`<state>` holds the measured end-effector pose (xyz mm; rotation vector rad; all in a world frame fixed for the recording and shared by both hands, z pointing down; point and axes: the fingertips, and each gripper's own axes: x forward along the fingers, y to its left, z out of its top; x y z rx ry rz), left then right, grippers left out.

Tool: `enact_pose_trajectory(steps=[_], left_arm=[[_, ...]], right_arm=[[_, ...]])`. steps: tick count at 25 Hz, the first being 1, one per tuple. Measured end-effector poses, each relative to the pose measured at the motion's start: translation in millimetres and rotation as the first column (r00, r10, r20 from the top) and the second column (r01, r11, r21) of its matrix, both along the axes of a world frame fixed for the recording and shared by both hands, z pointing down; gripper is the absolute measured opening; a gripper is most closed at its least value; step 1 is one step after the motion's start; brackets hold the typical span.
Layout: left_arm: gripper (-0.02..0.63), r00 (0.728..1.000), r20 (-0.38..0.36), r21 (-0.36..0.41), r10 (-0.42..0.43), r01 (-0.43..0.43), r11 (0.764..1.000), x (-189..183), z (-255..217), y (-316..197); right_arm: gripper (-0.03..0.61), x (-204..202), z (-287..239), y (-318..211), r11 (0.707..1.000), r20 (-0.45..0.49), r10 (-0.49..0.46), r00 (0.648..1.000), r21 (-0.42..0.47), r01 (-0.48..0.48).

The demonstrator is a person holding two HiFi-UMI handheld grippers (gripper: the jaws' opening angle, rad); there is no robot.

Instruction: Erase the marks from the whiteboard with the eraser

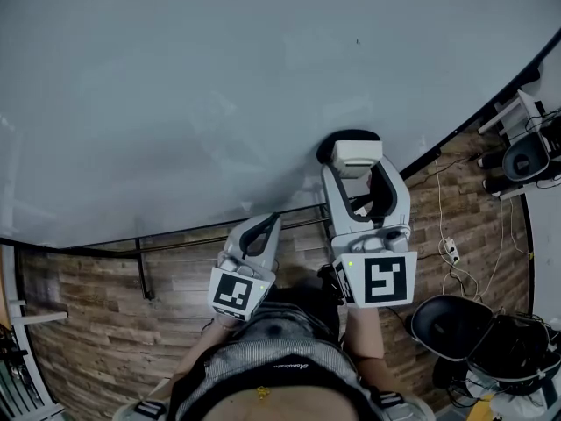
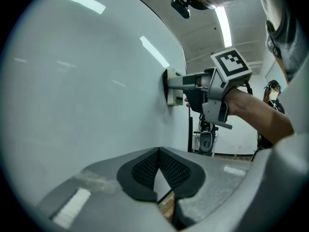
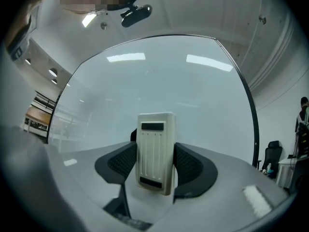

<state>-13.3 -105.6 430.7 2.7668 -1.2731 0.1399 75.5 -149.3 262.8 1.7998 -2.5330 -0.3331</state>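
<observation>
One whiteboard (image 1: 219, 86) fills the view; of two tools, the right hand-held gripper (image 1: 359, 168) clamps the single white eraser (image 1: 358, 153) (one jaw each side) against its lower right part, while the left hand-held gripper (image 2: 158, 157), jaws together and empty, hangs near the board's lower edge.

Pretty plain kit: left gripper (image 1: 266, 224) and right gripper (image 1: 355, 172) are pale grey with black ribbed pads (image 2: 145, 170). One black-and-white marker cube (image 1: 383, 279) each, grey knit top (image 1: 272, 345).

Wood floor (image 1: 96, 323): standing whiteboard (image 1: 219, 86), black chair (image 1: 456, 327), power strip (image 1: 450, 251).
</observation>
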Motion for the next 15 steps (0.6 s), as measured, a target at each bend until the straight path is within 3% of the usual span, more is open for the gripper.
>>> enact_pose_trajectory(steps=[7, 11, 15], left_arm=[[0.003, 0.999, 0.031, 0.02, 0.023, -0.023, 1.0, -3, 2, 4], [0.003, 1.0, -0.015, -0.036, -0.014, 0.013, 0.999, -6, -1, 11], [0.003, 1.0, 0.013, -0.004, 0.007, -0.007, 1.0, -7, 0, 12]], right_arm=[[0.249, 2, 57, -4, 0.993, -0.01, 0.013, 1.0, -0.121, -0.014], [0.247, 1, 80, 1, 0.983, -0.005, 0.005, 1.0, -0.185, -0.006], [0.245, -1, 58, 7, 0.991, 0.015, -0.013, 1.0, -0.13, 0.015]])
